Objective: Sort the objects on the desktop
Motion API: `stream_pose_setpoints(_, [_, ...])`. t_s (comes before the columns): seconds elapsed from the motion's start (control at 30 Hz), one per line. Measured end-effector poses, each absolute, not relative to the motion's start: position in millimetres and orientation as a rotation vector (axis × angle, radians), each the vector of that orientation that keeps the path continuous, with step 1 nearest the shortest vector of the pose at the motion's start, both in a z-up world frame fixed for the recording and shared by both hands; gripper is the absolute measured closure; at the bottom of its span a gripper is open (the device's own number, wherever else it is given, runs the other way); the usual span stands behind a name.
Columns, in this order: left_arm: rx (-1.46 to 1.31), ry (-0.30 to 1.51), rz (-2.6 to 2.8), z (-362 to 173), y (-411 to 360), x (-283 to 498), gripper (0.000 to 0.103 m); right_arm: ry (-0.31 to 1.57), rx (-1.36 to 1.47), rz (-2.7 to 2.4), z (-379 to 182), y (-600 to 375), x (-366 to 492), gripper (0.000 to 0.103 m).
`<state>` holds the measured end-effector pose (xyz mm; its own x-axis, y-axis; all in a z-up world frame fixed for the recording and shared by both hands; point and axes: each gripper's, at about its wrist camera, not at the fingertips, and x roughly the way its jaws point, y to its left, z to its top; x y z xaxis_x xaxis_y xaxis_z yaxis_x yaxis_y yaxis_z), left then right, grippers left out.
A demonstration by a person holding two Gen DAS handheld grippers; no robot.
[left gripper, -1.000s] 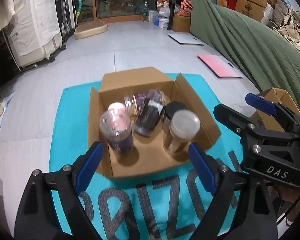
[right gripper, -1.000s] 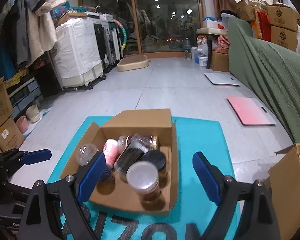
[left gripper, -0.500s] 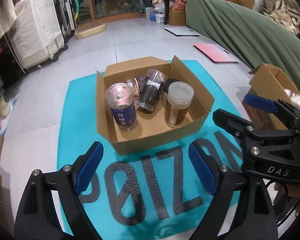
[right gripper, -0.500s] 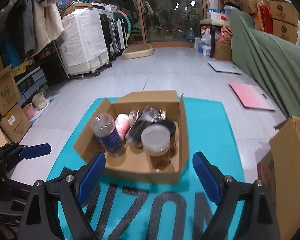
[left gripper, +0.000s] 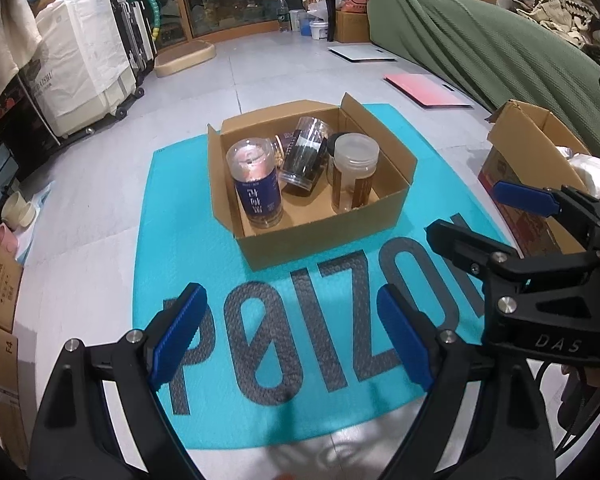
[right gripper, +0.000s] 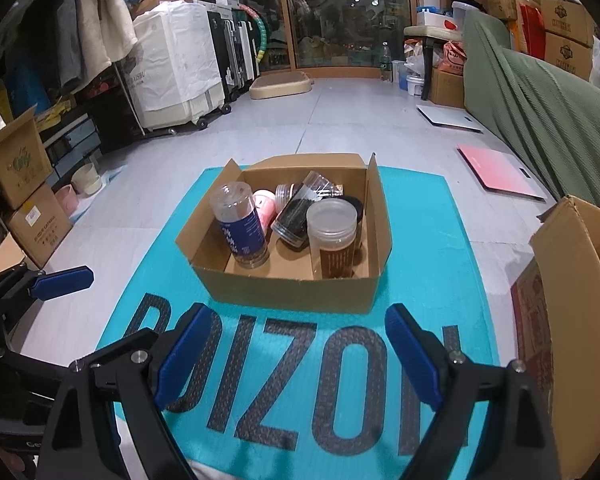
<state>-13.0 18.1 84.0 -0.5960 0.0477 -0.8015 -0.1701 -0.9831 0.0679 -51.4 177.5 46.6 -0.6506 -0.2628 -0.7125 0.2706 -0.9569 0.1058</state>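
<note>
A shallow cardboard box (left gripper: 324, 248) (right gripper: 292, 292) sits on a teal mat (left gripper: 300, 340) (right gripper: 300, 380) printed with dark letters. In it stand a clear jar with a blue label (left gripper: 256, 188) (right gripper: 240, 228) and a frosted-lid jar of brown contents (left gripper: 354, 178) (right gripper: 334, 238); a dark jar (left gripper: 304, 160) (right gripper: 300, 216) lies tilted between them, and a pink item (right gripper: 264, 206) shows behind. My left gripper (left gripper: 292, 336) hangs open over the mat's lettering, short of the box. My right gripper (right gripper: 296, 356) is open too, with nothing between its fingers.
A taller open cardboard box (left gripper: 540, 168) (right gripper: 572, 320) stands at the mat's right edge. A green-draped sofa (left gripper: 480, 40) runs along the right. Cartons (right gripper: 24, 184) and bowls (right gripper: 86, 178) sit at left; a pink board (right gripper: 500, 176) lies on the grey floor.
Both grippers have drawn back from the box, which now looks smaller and farther up the views. More of the mat's lettering shows. Jaws stay as wide as before.
</note>
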Motion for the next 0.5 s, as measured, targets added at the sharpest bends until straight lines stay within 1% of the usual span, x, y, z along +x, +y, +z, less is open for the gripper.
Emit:
stream_pose_setpoints(0.17, [-1.408, 0.167, 2.654, 87.6, 12.6, -7.8, 0.016, 0.043, 1.146, -2.604, 53.3, 172.9, -40.3, 0.013])
stream_pose_setpoints(0.37, [-1.416, 0.130, 2.637, 93.1, 9.9, -0.1, 0.016, 0.057, 1.173, -2.584, 62.1, 168.5, -31.1, 0.013])
stream_pose_setpoints(0.5, [-1.424, 0.110, 2.639, 96.6, 9.2, -0.7, 0.012, 0.056, 1.193, -2.586, 67.0, 168.7, -27.8, 0.013])
